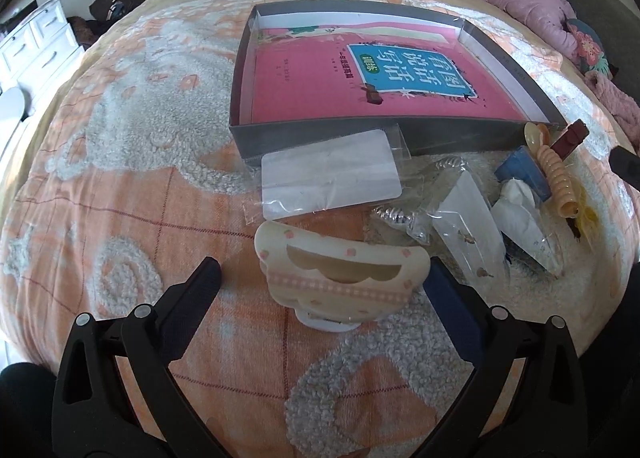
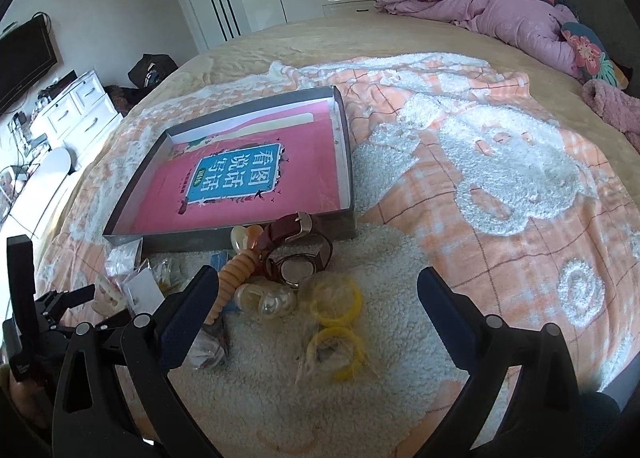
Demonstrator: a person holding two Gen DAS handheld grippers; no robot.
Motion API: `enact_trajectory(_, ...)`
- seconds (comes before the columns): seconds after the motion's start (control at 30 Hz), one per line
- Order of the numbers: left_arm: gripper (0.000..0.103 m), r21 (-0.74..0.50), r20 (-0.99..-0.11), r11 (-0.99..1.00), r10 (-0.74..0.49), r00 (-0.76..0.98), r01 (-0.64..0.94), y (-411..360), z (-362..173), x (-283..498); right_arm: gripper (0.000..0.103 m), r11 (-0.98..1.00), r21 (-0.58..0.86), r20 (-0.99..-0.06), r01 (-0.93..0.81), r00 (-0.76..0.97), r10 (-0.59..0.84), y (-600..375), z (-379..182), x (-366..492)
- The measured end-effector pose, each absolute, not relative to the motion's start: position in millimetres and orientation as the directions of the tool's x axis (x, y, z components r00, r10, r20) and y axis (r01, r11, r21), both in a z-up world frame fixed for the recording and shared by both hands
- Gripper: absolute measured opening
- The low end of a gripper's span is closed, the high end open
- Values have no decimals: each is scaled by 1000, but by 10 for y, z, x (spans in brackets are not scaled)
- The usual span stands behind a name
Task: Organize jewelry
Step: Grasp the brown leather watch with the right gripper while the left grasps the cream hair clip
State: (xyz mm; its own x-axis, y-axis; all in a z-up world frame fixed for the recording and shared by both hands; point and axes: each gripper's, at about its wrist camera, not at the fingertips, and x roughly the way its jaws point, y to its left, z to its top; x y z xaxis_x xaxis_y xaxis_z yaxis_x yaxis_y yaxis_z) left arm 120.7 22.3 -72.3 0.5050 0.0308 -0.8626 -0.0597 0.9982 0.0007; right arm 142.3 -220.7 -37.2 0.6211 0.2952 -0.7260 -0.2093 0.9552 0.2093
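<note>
A grey shallow box (image 1: 320, 136) with a pink book (image 1: 360, 86) lying in it sits on the bed; it also shows in the right wrist view (image 2: 200, 236). My left gripper (image 1: 324, 278) is open around a cream hair claw clip (image 1: 340, 278) lying on the blanket. Beside it lie a clear bag with a white card (image 1: 330, 174) and small bagged jewelry (image 1: 468, 226). My right gripper (image 2: 318, 290) is open above two yellow bangles in clear bags (image 2: 336, 314). A brown-strap watch (image 2: 296, 254) and an orange spiral hair tie (image 2: 236, 274) lie just beyond.
A pink quilt and floral pillows (image 2: 520, 6) are piled at the bed's far right. A white dresser (image 2: 76, 114) and a dark bag (image 2: 152, 66) stand beyond the bed's left side. The orange-and-white fleece blanket (image 2: 500, 162) spreads out to the right.
</note>
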Motion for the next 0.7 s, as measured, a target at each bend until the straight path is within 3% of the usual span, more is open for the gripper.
enact_trajectory(0.2,94,16,-855,999,37,517,-45,204,-749,1255,99,949,239,-737,-207,598,316,-2134,-500,1693)
enact_trajectory(0.33,77,20,-844,999,30,536,-25,195,-733,1231,98,942,236,-728,-239,599,334,-2083,-564,1803)
enact_trajectory(0.37,71,19,-840,1000,25,542,-16,188,-723,1221,95,940,237,-726,-247,597,340,-2076,-582,1817)
enact_trajectory(0.6,70,-7,-823,1000,-8,568,4,214,-647,1145,47,906,276,-715,-321,562,417,-2063,-718,1865)
enact_trajectory(0.7,70,-32,-807,999,-26,590,0,267,-550,1086,46,895,269,-694,-355,573,436,-2052,-680,1819)
